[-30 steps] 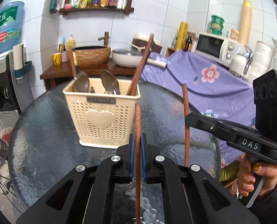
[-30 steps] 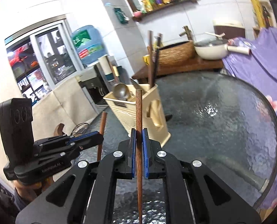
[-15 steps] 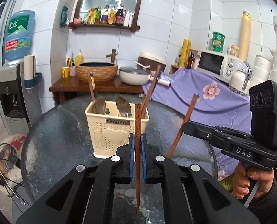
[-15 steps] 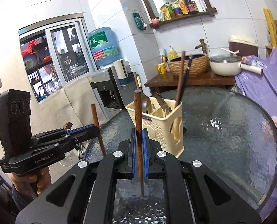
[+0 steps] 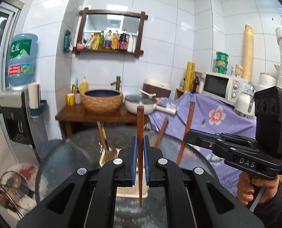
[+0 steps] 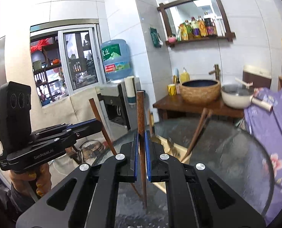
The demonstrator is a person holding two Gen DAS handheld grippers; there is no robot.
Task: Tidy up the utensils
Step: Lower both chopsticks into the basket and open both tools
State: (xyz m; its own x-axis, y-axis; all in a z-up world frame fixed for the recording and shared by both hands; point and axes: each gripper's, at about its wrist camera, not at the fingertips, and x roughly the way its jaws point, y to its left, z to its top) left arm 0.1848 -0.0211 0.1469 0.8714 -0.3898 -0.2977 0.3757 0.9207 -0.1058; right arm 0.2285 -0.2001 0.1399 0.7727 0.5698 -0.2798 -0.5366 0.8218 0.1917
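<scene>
A: Start at your left fingers. What do they have?

B: They are closed on a brown wooden chopstick, which stands upright between the blue pads. Its blunt end is up and its thin tip hangs below them, above the glass surface.

A: And your right fingers?

B: Closed the same way, on a second chopstick, dark brown with a squared top. From the left camera it leans a little.

A: Where is the cream utensil holder?

B: On the round glass surface, straight ahead of you and mostly hidden behind your left fingers. Only a corner and part of its base show. From the right camera its rim peeks out past the right fingers, blurred. More chopsticks stick up out of it at a slant. You cannot tell what else it holds.

A: Any writing?

B: Your right gripper body reads "DAS". The left one reads "GenRobot.AI". The water bottle on the dispenser has a green label with Chinese characters, but the smaller print is too small to read.

A: What is cut off?

B: Your right hand is partly behind the grip, and your left hand is mostly covered by the left gripper. The purple floral cloth hides whatever it is draped over beneath the microwave.
</scene>
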